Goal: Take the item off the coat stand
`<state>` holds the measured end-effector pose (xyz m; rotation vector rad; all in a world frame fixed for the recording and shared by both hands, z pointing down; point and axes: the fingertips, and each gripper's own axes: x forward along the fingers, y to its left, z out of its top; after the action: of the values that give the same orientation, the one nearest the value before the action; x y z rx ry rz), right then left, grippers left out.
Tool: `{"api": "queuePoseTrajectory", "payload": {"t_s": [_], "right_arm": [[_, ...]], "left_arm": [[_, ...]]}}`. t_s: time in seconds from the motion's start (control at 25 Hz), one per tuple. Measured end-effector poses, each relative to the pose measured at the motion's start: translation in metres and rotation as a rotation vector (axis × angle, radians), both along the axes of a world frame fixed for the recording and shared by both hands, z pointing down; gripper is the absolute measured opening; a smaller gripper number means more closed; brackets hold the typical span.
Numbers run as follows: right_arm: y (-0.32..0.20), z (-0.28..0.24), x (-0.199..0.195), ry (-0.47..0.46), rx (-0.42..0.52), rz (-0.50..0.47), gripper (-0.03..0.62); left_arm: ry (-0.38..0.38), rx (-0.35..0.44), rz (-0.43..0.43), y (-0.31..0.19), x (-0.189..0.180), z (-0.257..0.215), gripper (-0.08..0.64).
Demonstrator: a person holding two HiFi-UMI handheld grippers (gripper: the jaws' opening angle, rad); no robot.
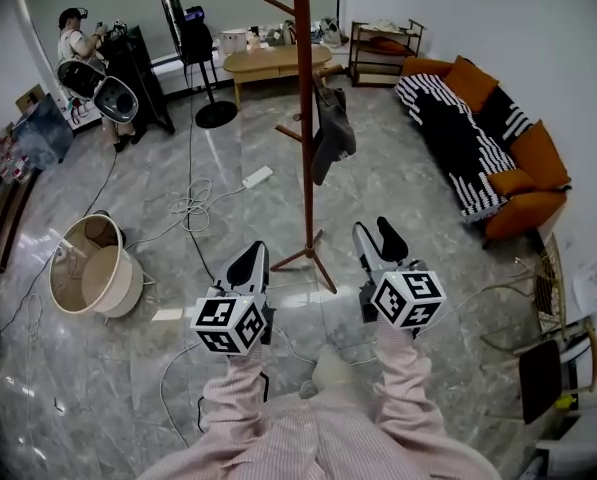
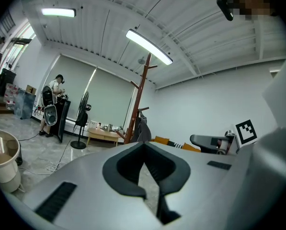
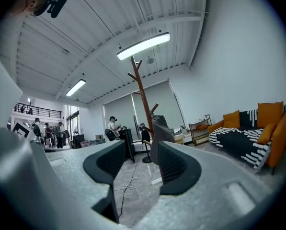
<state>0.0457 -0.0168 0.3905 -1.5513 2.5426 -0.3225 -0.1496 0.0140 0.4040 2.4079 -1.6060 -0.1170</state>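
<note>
Head view: your left gripper (image 1: pixel 250 261) has its tongs drawn together into one point, with nothing in them. Your right gripper (image 1: pixel 376 238) has its tongs spread apart and empty. Both reach forward over the grey floor (image 1: pixel 178 158), one on each side of the coat stand's feet. The coat stand (image 1: pixel 305 118) rises ahead of you, between the two grippers. The dark grey item (image 1: pixel 331 136) hangs from a peg on the pole's right side, well apart from both grippers. Its long axis runs along the pole and its lower end points at the floor. It may be a bag or a folded garment; the view is too coarse to say.

Left gripper view: the pads (image 2: pixel 126 169) meet at their tips. Beyond them the coat stand (image 2: pixel 139 99) stands upright, and the item (image 2: pixel 142 131) hangs straight down just beside the pole.

Right gripper view: you see open floor between the two pads (image 3: pixel 177 166). The item (image 3: pixel 161 135) shows far off in that gap, partly behind the right pad. It is upright and long from top to bottom, with the pole (image 3: pixel 140 92) above it.
</note>
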Motion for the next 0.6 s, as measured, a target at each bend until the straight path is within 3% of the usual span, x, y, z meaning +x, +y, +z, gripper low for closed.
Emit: {"api": "queuePoseTrajectory", "payload": {"t_s": [0.6], "right_arm": [[-0.151,-0.010,-0.012,0.081,0.034,-0.011,0.195]], "left_arm": [[0.004,0.000,-0.054,-0.137,-0.011,-0.003,0.002]]}}
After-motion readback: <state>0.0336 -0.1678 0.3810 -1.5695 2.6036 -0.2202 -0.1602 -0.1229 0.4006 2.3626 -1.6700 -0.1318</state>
